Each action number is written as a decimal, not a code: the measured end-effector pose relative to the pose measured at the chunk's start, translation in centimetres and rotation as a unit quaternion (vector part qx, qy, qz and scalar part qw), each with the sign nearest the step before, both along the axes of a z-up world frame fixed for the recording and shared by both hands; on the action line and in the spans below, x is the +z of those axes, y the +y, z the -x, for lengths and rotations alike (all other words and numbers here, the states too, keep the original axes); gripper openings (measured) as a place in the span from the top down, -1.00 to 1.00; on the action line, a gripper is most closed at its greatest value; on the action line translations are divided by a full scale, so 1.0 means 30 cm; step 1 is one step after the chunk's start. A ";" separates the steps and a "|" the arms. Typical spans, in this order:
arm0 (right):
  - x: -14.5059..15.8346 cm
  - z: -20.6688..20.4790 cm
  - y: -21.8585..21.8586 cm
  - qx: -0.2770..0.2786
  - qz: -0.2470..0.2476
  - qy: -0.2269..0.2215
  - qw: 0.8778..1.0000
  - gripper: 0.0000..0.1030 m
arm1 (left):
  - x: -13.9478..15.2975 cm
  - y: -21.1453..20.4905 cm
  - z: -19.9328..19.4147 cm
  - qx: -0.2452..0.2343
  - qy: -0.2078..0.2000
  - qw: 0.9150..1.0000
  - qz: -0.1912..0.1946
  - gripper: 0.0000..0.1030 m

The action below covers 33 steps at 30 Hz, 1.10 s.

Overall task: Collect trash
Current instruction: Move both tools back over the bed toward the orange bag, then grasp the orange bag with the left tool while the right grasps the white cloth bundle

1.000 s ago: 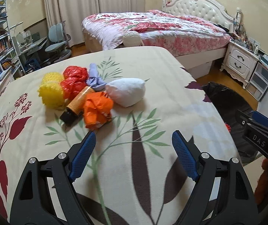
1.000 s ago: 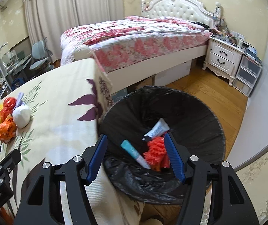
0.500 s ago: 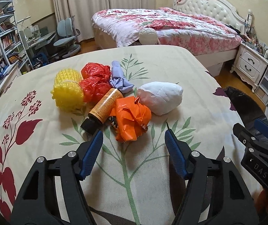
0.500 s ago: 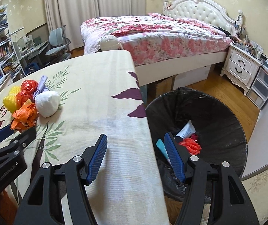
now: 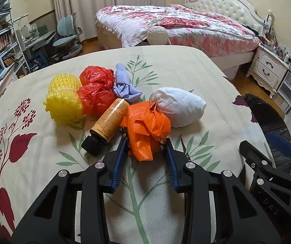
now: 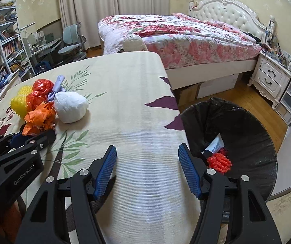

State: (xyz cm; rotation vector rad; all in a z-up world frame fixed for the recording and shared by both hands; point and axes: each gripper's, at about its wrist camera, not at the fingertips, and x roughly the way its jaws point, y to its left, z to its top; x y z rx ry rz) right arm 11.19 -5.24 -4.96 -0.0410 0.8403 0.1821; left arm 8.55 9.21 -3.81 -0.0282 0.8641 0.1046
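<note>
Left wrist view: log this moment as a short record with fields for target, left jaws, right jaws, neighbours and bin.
target: orange bag on the table
left jaws: left gripper has just been closing, bag between them, pads at its sides
right jaws: right gripper open, nothing between
neighbours: orange bottle, white wad, red bag, yellow mesh
bin: black-lined bin beside the table, trash inside
</note>
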 end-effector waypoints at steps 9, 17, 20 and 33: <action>0.002 -0.005 0.089 0.035 0.002 0.002 0.999 -0.20 | 0.017 0.057 0.068 0.008 -0.008 1.000 0.008 0.35; 0.009 -0.026 0.185 0.062 0.001 0.005 0.998 -0.29 | 0.042 0.126 0.125 0.024 -0.018 0.999 0.011 0.35; 0.011 -0.035 0.222 0.071 0.001 0.004 0.997 -0.29 | 0.049 0.159 0.139 0.032 -0.022 0.999 0.008 0.35; 0.016 -0.126 0.335 0.078 0.003 0.007 0.997 -0.29 | 0.040 0.308 0.167 0.076 -0.021 0.997 0.011 0.35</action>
